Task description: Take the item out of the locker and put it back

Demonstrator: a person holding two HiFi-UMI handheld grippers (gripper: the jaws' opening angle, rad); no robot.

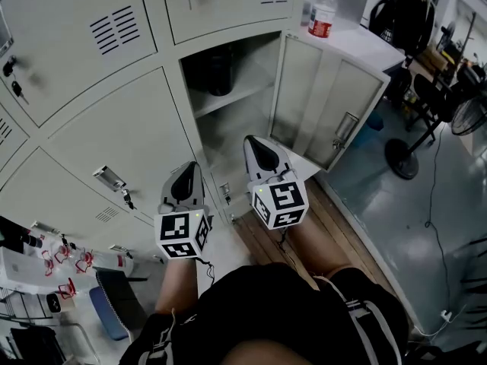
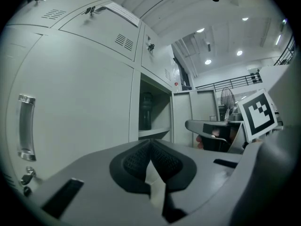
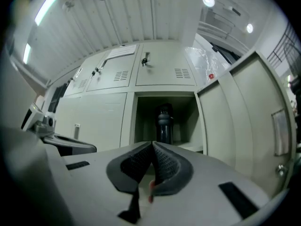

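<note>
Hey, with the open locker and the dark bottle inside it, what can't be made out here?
Dark bottle: base hidden behind the shut right gripper in the right gripper view; any print too dark everywhere.
Lower compartment: floor partly covered by that gripper in the head view.
Clear bottle on top: label too small, head view.

Locker mouth (image 1: 251, 63): upper centre of the head view, open to the front, free for a straight reach.
Dark bottle (image 1: 219, 71): upright on the shelf (image 1: 236, 97), gaps at either side.
Lower bay (image 1: 228, 131): under the shelf, free.
Open door (image 1: 327, 101): swung out right of centre, walls off the right side of the approach.
Closed doors (image 1: 114, 139): left of frame, flat wall with a handle (image 1: 110, 177) sticking out.
</note>
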